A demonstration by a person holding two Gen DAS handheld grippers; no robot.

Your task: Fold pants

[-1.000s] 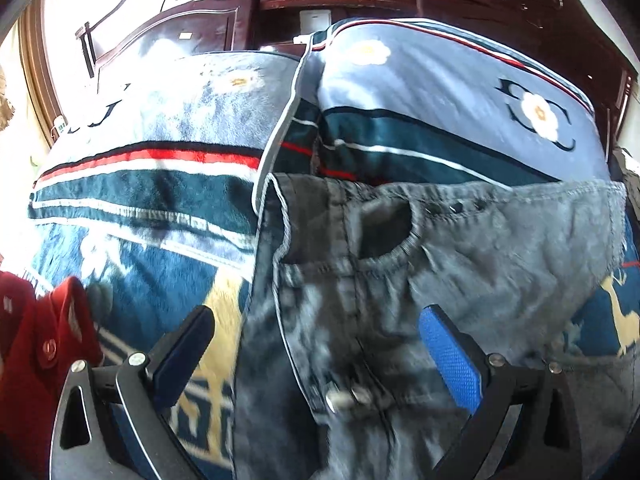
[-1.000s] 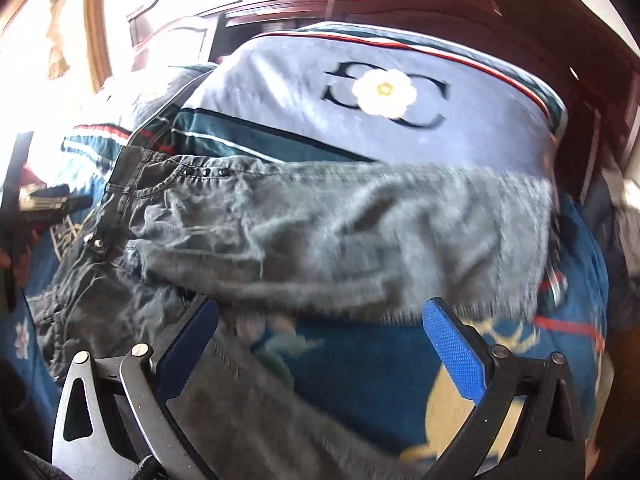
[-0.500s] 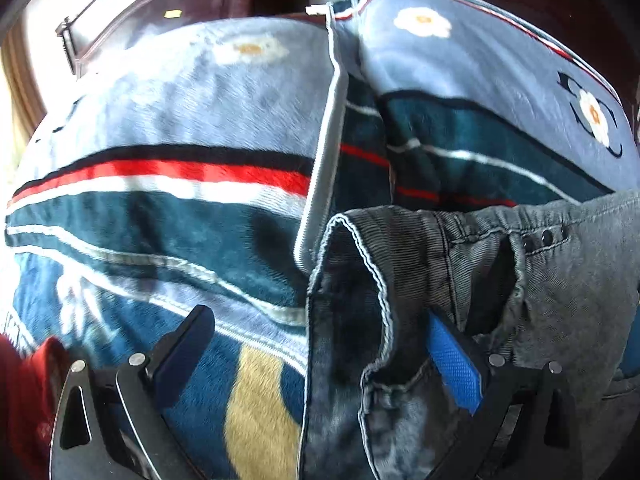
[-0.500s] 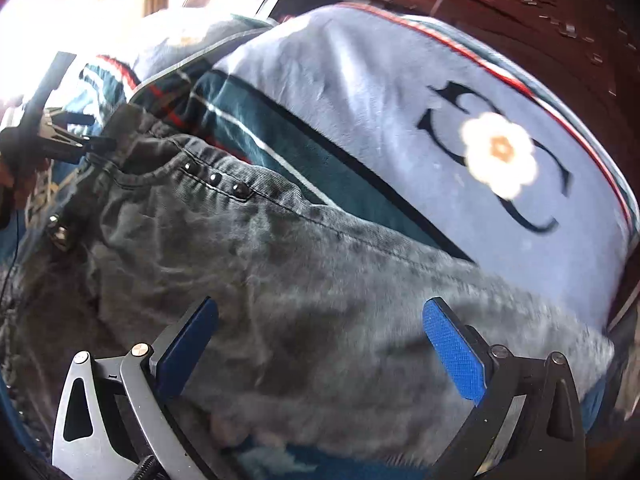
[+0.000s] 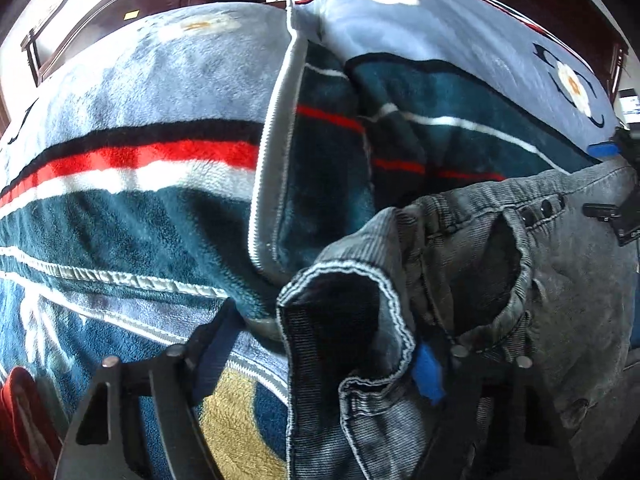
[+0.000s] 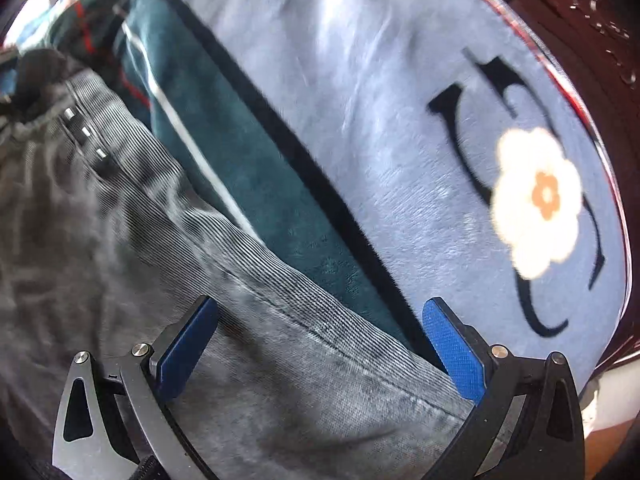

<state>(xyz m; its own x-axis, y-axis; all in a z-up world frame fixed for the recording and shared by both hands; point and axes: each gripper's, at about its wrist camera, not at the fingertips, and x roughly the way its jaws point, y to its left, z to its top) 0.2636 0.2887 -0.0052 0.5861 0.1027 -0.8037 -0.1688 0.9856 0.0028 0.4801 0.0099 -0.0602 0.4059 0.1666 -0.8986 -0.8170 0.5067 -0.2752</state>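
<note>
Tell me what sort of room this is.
Most likely a bedroom. A plush patterned blanket covers what look like pillows, with a carved dark wooden headboard behind. Grey pants lie spread on the bed.

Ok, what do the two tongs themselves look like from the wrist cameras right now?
Both look alike. The right tongs have two black curved fingers with triangular cut-outs and silver rivets, each tipped with a textured blue pad. The left tongs have the same black frame, rivets and blue pads. No cables, markings, sleeves or hands show in either view.
</note>
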